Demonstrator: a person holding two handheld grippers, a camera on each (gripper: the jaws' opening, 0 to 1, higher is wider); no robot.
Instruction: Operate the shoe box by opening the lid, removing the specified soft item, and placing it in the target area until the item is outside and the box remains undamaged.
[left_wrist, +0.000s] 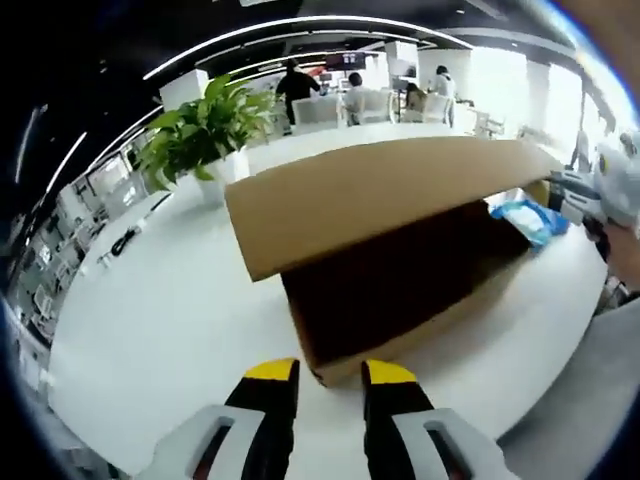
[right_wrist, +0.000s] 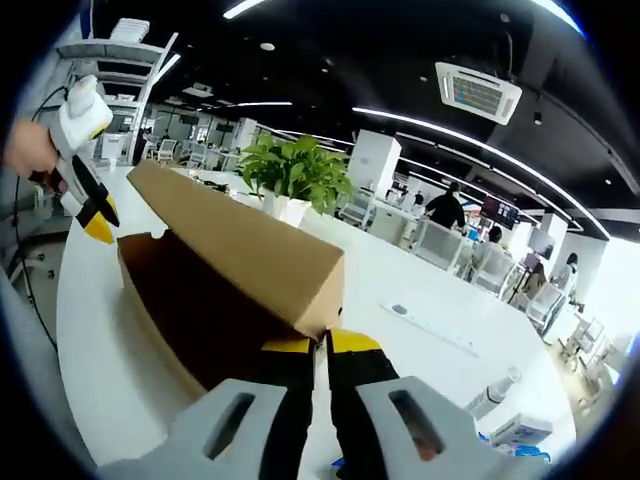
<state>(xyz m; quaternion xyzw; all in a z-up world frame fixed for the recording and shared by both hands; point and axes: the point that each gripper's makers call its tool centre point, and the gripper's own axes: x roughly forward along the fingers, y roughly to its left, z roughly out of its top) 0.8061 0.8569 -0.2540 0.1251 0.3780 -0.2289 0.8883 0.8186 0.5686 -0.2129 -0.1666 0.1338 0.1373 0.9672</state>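
In the left gripper view, the left gripper (left_wrist: 331, 378) is rising from 6 o'clock with its yellow-tipped jaws parted and holding nothing, just short of the near corner of the shoe box (left_wrist: 400, 290). The cardboard box is lying on the white table (left_wrist: 170, 300), and its lid (left_wrist: 370, 200) is tilting up over the dark interior. At 3 o'clock the right gripper (left_wrist: 560, 190) is touching the far end of the lid, and a blue soft item (left_wrist: 520, 218) is showing just beyond the box there. A potted plant (left_wrist: 205, 130) is standing at 11 o'clock, and people are sitting at desks in the distance.

In the right gripper view, the right gripper (right_wrist: 328, 345) is clenching the near corner of the lid (right_wrist: 240, 245) between nearly closed jaws at 6 o'clock. The open box (right_wrist: 190, 320) is stretching away toward 9 o'clock, where the left gripper (right_wrist: 100, 228) is hanging at its far corner. The potted plant (right_wrist: 295, 175) is sitting behind the box at 12 o'clock.
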